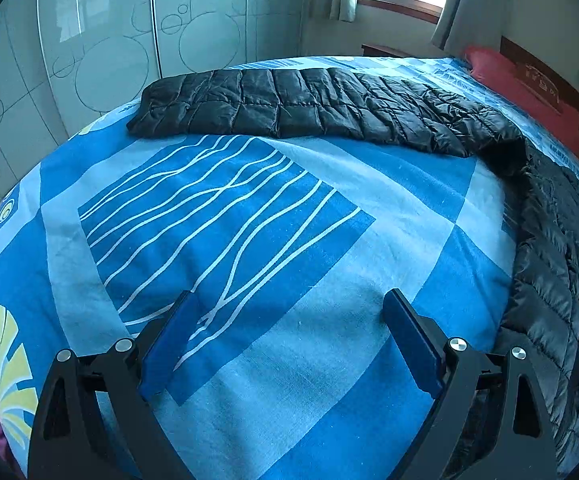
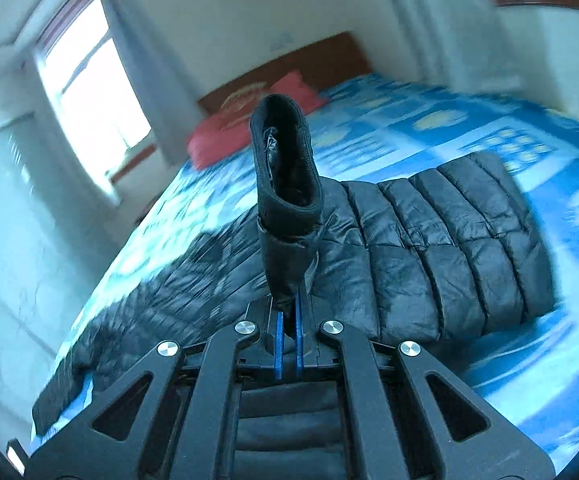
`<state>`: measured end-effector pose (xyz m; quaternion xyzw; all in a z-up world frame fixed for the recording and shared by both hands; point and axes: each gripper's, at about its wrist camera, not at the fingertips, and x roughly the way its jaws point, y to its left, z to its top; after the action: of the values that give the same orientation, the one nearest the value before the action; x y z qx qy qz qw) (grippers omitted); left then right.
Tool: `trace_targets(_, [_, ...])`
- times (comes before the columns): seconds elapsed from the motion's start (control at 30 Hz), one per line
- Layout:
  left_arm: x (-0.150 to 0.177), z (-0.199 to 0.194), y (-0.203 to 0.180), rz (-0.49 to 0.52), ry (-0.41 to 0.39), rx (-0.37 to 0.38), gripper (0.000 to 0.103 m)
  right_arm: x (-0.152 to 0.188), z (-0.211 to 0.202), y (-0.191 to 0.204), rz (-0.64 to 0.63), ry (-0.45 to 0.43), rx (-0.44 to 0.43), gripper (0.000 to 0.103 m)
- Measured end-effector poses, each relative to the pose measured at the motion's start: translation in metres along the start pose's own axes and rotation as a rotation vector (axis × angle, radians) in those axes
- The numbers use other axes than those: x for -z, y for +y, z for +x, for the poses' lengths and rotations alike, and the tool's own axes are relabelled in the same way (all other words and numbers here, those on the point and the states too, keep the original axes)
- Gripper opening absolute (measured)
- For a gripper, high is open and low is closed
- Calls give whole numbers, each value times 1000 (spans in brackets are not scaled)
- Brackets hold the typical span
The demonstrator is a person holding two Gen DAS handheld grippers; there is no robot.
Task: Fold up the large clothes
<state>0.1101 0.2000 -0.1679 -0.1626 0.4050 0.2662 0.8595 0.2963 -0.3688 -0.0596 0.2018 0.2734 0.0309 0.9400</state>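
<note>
Black quilted jacket (image 1: 321,108) lies across the blue bedsheet (image 1: 249,240), its long axis running from upper left to the right edge of the left view. Right gripper (image 2: 288,320) clamps its cuff (image 2: 287,172), which stands straight ahead of the fingers. Left gripper (image 1: 289,340) hovers wide and empty, the jacket well apart beyond it.

home bedroom, bed (image 1: 249,240), wardrobe (image 1: 101,40), pillow (image 1: 501,68)

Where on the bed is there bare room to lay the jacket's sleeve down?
Bare bedspread lies ahead of the open left gripper, bordered by the jacket at the far side and right. Crowded along that right edge, where the right gripper holds the cuff.
</note>
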Motion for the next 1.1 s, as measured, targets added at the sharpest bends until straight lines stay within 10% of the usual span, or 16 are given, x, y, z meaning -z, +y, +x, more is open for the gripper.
trace_targets(0.47, [0, 0, 0, 0, -1, 0, 92, 64, 107, 143, -183, 228, -64, 5])
trace_targets(0.93, [0, -1, 0, 2, -2, -4, 92, 106, 149, 191, -311, 373, -87, 10])
trace_targets(1.03, [0, -1, 0, 4, -1, -6, 92, 106, 140, 194, -319, 386, -145, 31])
trace_targets(1.1, [0, 0, 1, 6, -1, -7, 92, 102, 122, 194, -302, 375, -205, 67])
